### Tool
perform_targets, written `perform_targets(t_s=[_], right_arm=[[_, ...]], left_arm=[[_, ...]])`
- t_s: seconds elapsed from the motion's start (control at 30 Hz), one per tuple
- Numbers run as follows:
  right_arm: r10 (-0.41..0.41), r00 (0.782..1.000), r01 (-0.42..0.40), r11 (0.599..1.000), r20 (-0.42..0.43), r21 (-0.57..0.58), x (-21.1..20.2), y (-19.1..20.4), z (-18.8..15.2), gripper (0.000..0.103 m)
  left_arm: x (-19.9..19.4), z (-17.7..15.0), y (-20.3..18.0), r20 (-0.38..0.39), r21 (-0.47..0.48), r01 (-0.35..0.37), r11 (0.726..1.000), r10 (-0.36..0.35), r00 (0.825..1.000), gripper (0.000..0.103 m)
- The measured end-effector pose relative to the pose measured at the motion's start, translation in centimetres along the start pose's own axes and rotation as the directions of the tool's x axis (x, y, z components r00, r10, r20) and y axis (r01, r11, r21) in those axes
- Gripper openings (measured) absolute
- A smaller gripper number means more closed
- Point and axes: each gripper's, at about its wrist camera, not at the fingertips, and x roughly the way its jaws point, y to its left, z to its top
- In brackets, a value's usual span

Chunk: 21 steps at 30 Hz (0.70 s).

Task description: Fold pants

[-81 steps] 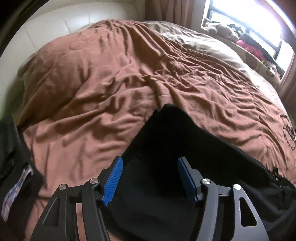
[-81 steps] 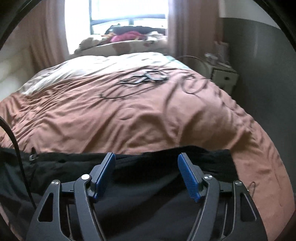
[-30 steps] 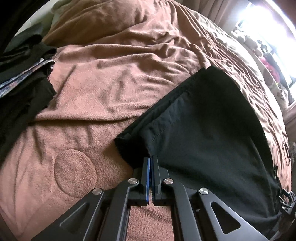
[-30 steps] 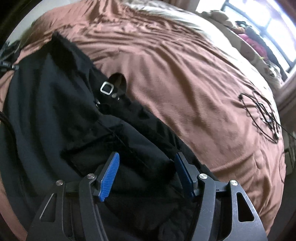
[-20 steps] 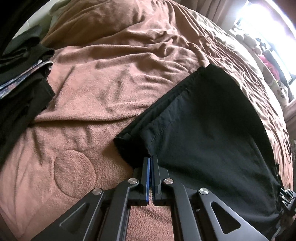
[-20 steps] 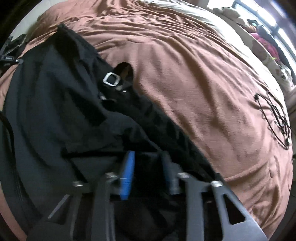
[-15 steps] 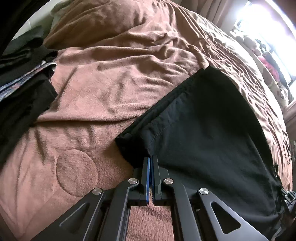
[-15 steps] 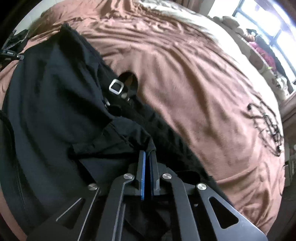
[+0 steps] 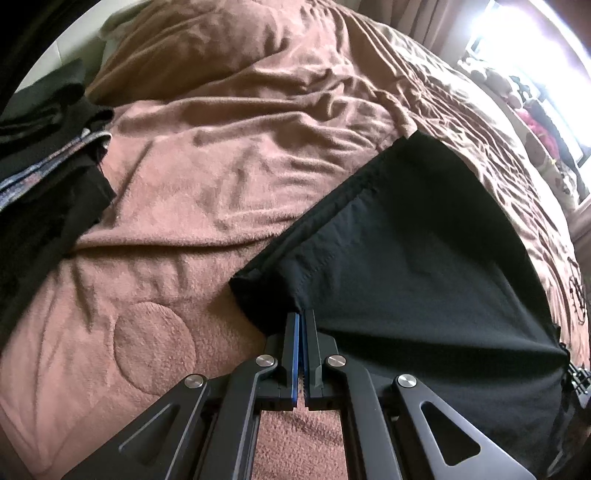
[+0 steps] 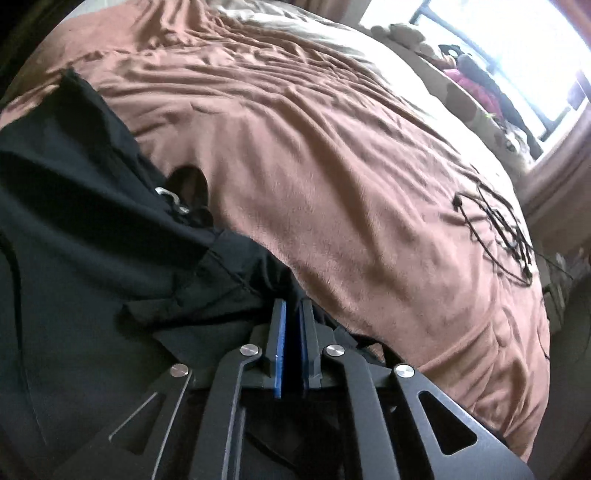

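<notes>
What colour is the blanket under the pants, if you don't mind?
Reddish brown; the blanket shows best in the left wrist view.

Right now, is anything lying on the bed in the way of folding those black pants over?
Nothing visible blocks the fold. The left gripper pinches the hem of the pants, with bare brown blanket beyond it. A pile of dark clothes sits off to the left, and a tangle of black cord lies far right, both clear.

We're in a home bedroom: bed under a rumpled brown blanket (image 10: 332, 155), curtained window (image 10: 535, 55), soft toys on the sill (image 10: 402, 33).
</notes>
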Motion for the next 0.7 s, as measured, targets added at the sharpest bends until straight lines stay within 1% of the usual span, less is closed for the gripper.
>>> perform_targets(t_s=[0.07,0.1,0.17,0.23,0.27,0.3,0.4,0.47,0.5,0.57,0.63,0.7], right_arm=[[-0.019,1.0,0.019,1.0,0.005,0.012,-0.5,0.2,0.0,0.013],[-0.015,1.0,0.014,0.999,0.002,0.034,-0.9,0.0,-0.1,0.018],[0.012,1.0,-0.013,0.995,0.008,0.101,-2.5,-0.6,-0.5,0.027],[0.022,0.999,-0.025,0.988,0.023,0.153,-4.3,-1.5,-1.4,0.061],[0.021,0.999,-0.03,0.983,0.049,0.179,-5.6,-1.9,-2.0,0.066],[0.023,0.997,-0.037,0.979,0.069,0.198,-6.8,-2.3,-2.8,0.068],[0.039,0.997,-0.056,0.965,0.072,0.256,-9.6,-3.4,-5.2,0.068],[0.04,0.997,-0.058,0.957,0.07,0.283,-11.2,-3.8,-7.1,0.068],[0.036,0.997,-0.053,0.954,0.064,0.297,-12.1,-4.1,-8.1,0.068],[0.039,0.997,-0.058,0.944,0.062,0.325,-13.6,-5.0,-9.6,0.068],[0.075,0.995,-0.094,0.921,0.066,0.378,-15.6,-5.7,-11.9,0.068],[0.075,0.995,-0.096,0.907,0.065,0.41,-17.0,-6.4,-13.1,0.068]], left_arm=[[-0.3,0.1,0.4,-0.005,-0.02,-0.001,1.0,0.001,1.0,0.005],[-0.5,0.1,0.6,-0.005,-0.03,0.003,1.0,-0.003,1.0,0.008],[-0.9,0.0,1.0,-0.005,-0.034,0.025,0.999,-0.025,1.0,0.018],[-1.1,-0.3,1.5,-0.013,-0.049,0.041,0.998,-0.041,0.999,0.024],[-1.2,-0.4,1.7,-0.015,-0.061,0.056,0.997,-0.057,0.998,0.024],[-1.3,-0.5,1.8,-0.018,-0.068,0.067,0.995,-0.068,0.998,0.024],[-1.3,-0.7,2.2,-0.031,-0.091,0.098,0.991,-0.101,0.994,0.028],[-1.3,-0.8,2.3,-0.036,-0.111,0.125,0.986,-0.13,0.991,0.036],[-1.3,-0.8,2.3,-0.035,-0.119,0.138,0.983,-0.143,0.989,0.037],[-1.2,-0.8,2.2,-0.037,-0.13,0.159,0.979,-0.165,0.986,0.043],[-0.9,-0.9,2.1,-0.047,-0.151,0.176,0.973,-0.185,0.982,0.043],[-0.5,-1.0,2.0,-0.055,-0.165,0.192,0.967,-0.203,0.978,0.043]])
